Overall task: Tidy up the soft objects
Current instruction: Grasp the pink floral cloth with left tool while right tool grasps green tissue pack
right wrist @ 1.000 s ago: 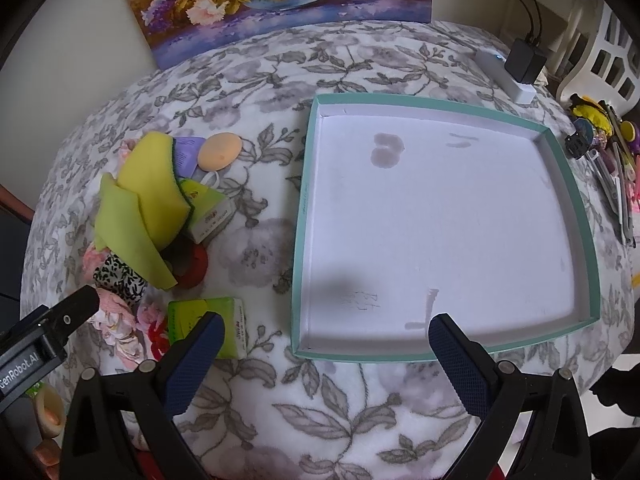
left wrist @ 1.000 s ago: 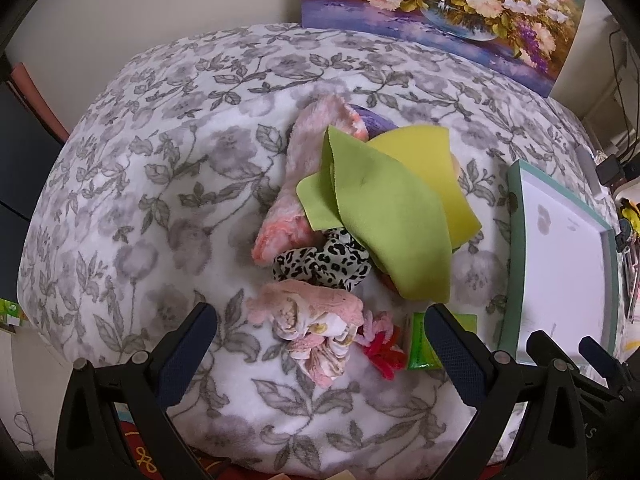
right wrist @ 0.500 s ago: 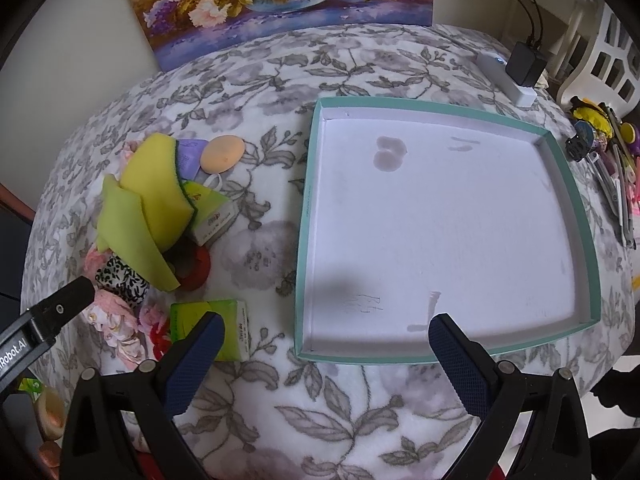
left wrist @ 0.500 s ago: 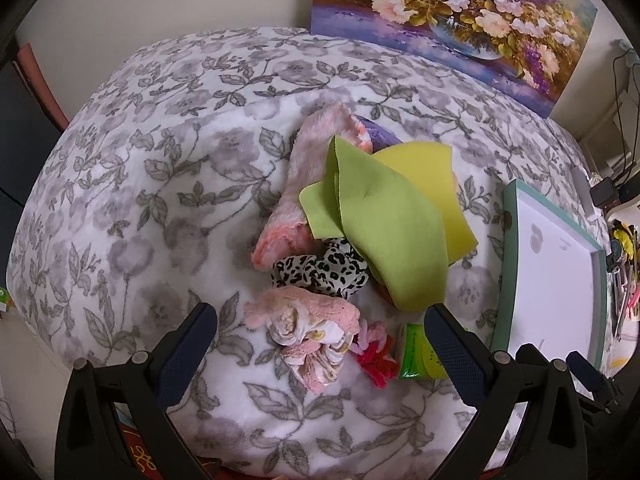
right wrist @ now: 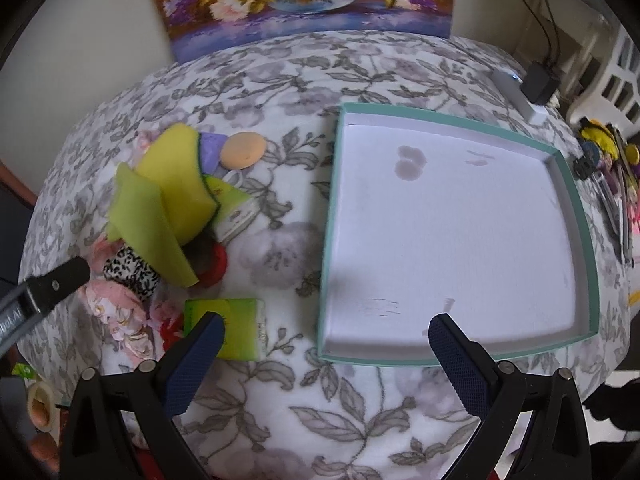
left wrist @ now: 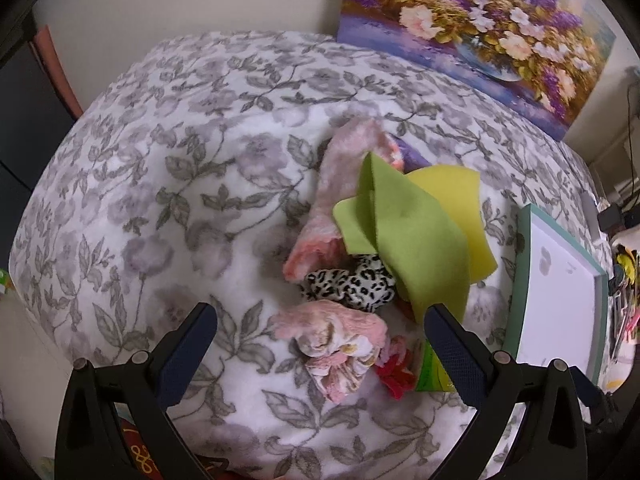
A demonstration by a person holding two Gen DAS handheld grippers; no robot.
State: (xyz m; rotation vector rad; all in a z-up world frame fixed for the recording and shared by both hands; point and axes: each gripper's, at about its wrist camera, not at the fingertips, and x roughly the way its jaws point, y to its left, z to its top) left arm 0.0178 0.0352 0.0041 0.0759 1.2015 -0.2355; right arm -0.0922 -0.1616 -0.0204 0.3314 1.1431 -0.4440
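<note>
Fabric pink floral scrunchie (left wrist: pixel 336 350) looks light, squashy; pinch its bunched middle; left gripper (left wrist: pixel 320 344) spread wide, right gripper (right wrist: pixel 326 346) too, both empty.

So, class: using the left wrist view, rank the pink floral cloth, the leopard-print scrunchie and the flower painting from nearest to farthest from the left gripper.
1. Pink floral cloth, just ahead of the left gripper.
2. Leopard-print scrunchie, just behind it.
3. Flower painting, against the far wall.
</note>
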